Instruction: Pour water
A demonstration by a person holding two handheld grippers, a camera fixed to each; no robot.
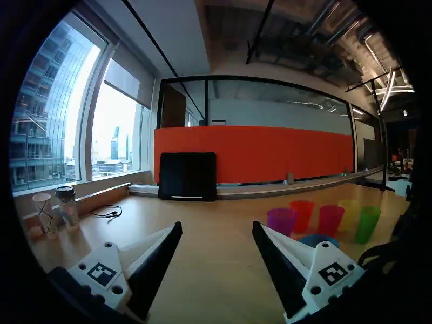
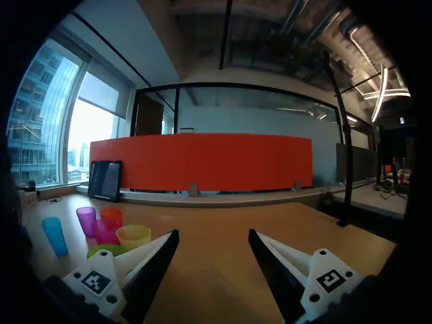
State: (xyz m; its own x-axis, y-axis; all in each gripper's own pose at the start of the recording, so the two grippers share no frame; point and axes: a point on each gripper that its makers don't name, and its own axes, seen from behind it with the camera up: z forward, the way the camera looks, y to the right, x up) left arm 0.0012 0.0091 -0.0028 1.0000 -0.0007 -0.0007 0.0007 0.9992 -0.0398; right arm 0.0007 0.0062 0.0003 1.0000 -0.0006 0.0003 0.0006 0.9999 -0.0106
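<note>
In the left gripper view my left gripper (image 1: 217, 229) stands open over the wooden table (image 1: 216, 270), nothing between its fingers. Ahead to its right stand a purple cup (image 1: 281, 220), an orange cup (image 1: 302, 214), a pink cup (image 1: 329, 218), a yellow cup (image 1: 349, 214) and a green cup (image 1: 368, 223), with a blue cup (image 1: 315, 240) partly behind the right finger. In the right gripper view my right gripper (image 2: 213, 237) is open and empty. The cups sit at its left: blue (image 2: 55, 235), purple (image 2: 86, 220), orange (image 2: 112, 215), pink (image 2: 105, 230), yellow (image 2: 133, 236), green (image 2: 105, 250).
A dark tablet (image 1: 187, 176) leans against the orange partition (image 1: 254, 153) at the table's far edge. By the window at the left stand a clear cup (image 1: 44, 213) and a lidded jar (image 1: 67, 207), with a black cable (image 1: 106, 211) nearby. A desk with clutter (image 2: 386, 197) lies far right.
</note>
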